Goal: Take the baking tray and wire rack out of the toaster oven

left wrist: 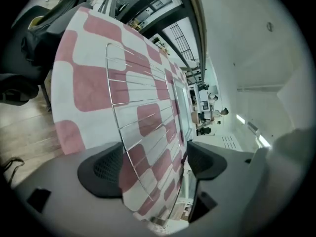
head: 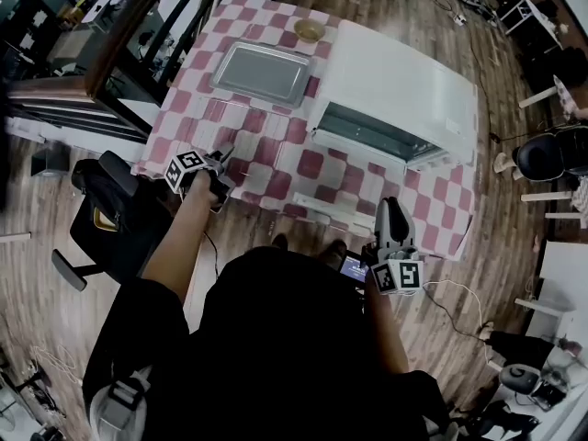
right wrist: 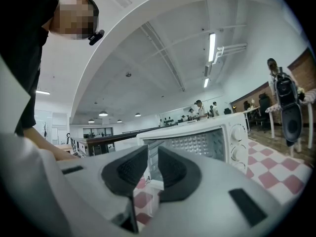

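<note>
**Oven mouth open, cloth to its left taken**

The toaster oven (head: 404,90) faces the person with its cavity open. Its lowered door (head: 335,209) juts out in front and blocks a low approach. Left of the oven the baking tray (head: 262,72) fills the far cloth, with a small bowl (head: 309,30) by the oven's far corner. The wire rack (left wrist: 143,107) lies flat nearer. Bare checkered cloth (head: 441,209) remains before the oven's right end.
</note>
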`<act>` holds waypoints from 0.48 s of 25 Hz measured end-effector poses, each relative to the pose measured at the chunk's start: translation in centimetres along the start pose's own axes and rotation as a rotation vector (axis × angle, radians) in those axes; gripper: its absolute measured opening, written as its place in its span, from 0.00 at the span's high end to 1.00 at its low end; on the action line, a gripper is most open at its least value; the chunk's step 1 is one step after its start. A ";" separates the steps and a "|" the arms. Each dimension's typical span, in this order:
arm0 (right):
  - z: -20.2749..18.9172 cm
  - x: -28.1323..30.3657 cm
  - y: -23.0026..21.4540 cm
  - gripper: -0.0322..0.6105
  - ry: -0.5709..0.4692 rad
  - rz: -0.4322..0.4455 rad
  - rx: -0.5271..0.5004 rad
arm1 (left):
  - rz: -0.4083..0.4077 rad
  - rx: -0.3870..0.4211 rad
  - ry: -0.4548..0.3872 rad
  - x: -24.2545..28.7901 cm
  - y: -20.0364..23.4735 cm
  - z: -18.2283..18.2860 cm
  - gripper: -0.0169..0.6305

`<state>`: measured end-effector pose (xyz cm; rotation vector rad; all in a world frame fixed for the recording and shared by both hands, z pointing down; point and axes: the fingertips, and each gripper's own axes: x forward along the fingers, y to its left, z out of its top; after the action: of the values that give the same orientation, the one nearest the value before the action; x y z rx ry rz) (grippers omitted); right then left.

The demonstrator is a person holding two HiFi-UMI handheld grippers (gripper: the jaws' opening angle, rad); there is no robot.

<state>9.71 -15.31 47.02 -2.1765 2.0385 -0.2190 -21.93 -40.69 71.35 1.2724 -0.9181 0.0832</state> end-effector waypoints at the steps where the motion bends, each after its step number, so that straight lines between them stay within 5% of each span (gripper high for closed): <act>1: 0.0 -0.1 0.0 0.84 -0.002 -0.004 0.004 | -0.002 -0.008 -0.003 -0.5 0.2 -0.2 0.38; 4: -0.1 -0.4 -0.3 0.84 -0.003 -0.017 0.001 | -0.038 -0.029 -0.009 -2.0 0.5 -1.0 0.38; 7: -0.1 -0.8 -0.5 0.84 -0.004 -0.025 -0.003 | -0.172 -0.019 -0.003 -3.4 -1.3 -1.8 0.38; 9: -0.4 -1.2 -0.9 0.84 0.011 -0.039 -0.018 | -0.326 0.017 -0.010 -4.6 -4.3 -2.3 0.38; 12: 0.1 -1.6 -0.9 0.84 0.009 -0.047 -0.030 | -0.688 0.048 -0.034 -8.1 -11.5 -3.2 0.40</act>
<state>10.46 -13.63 47.13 -2.2474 2.0093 -0.2055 -19.43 -38.48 57.33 1.5756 -0.4679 -0.4596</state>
